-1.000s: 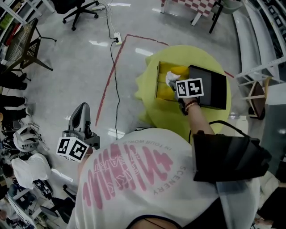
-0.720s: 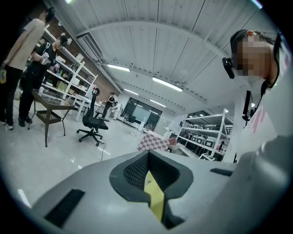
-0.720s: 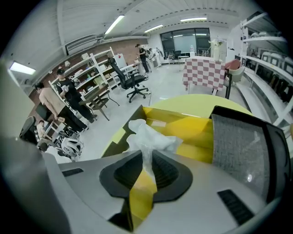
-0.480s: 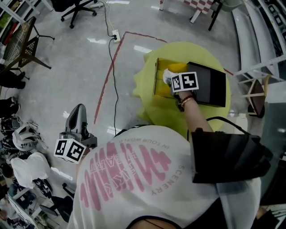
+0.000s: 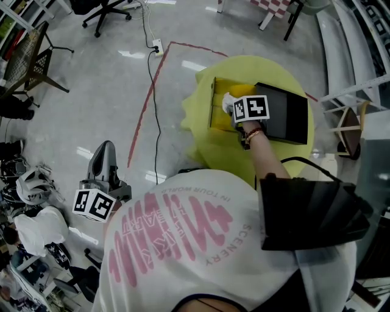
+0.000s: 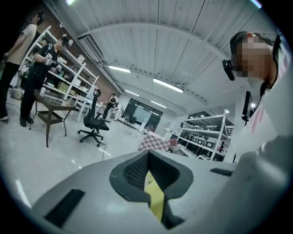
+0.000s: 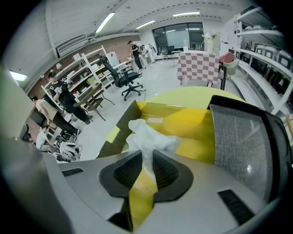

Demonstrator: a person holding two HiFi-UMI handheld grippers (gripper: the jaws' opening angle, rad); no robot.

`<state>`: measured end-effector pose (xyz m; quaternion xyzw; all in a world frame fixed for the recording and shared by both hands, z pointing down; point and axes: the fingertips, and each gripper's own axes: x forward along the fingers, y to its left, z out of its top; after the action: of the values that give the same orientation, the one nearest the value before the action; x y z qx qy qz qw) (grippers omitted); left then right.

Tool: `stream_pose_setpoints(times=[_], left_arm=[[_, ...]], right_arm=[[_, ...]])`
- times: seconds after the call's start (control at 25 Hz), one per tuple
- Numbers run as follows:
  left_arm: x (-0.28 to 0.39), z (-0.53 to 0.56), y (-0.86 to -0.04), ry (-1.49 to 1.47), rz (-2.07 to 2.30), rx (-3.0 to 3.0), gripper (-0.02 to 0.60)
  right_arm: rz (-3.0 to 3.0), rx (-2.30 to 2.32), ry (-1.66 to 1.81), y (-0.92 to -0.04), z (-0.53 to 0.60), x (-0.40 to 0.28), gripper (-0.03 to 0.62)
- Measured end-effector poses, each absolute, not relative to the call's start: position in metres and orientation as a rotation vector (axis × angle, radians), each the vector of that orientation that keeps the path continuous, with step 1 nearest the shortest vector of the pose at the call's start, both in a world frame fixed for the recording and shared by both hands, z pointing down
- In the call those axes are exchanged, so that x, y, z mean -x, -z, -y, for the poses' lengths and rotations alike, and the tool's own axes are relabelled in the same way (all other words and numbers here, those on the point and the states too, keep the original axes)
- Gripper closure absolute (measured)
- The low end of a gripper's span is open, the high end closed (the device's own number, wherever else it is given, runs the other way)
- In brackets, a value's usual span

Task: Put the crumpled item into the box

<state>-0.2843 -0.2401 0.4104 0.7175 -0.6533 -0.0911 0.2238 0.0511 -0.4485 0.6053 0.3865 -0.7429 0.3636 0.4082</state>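
A crumpled white item (image 7: 149, 138) is pinched between the pads of my right gripper (image 7: 147, 157), whose jaws are opening. It hangs over the open yellow box (image 7: 194, 123). In the head view the right gripper (image 5: 236, 105) and the crumpled item (image 5: 229, 103) sit above the box (image 5: 222, 91) on a round yellow table (image 5: 213, 149). The box's black lid (image 5: 287, 114) lies open to the right. My left gripper (image 5: 105, 157) hangs low at the left over the floor, shut with nothing in it, and points at the room in its own view (image 6: 147, 165).
A red tape line (image 5: 144, 116) and a cable with a power strip (image 5: 159, 49) run across the floor left of the table. An office chair (image 5: 100, 11) stands at the back. Bags and helmets (image 5: 35, 207) lie at the far left. A checkered table (image 7: 199, 66) stands beyond.
My right gripper has moved slightly up and left, carrying the crumpled item further over the box. The left gripper has drifted a little to the left.
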Motion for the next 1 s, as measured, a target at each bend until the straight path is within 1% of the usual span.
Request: stream_pose_setpoints(times=[0.32, 1.0], left_arm=[[0.282, 0.234, -0.413, 0.263, 1.814, -1.965, 0.574], [0.284, 0.231, -0.415, 0.286, 1.813, -1.949, 0.574]], right_arm=[[1.862, -0.987, -0.924, -0.61, 0.449, -0.053, 0.523], [1.839, -1.039, -0.961, -0.615, 0.45, -0.053, 0.479]])
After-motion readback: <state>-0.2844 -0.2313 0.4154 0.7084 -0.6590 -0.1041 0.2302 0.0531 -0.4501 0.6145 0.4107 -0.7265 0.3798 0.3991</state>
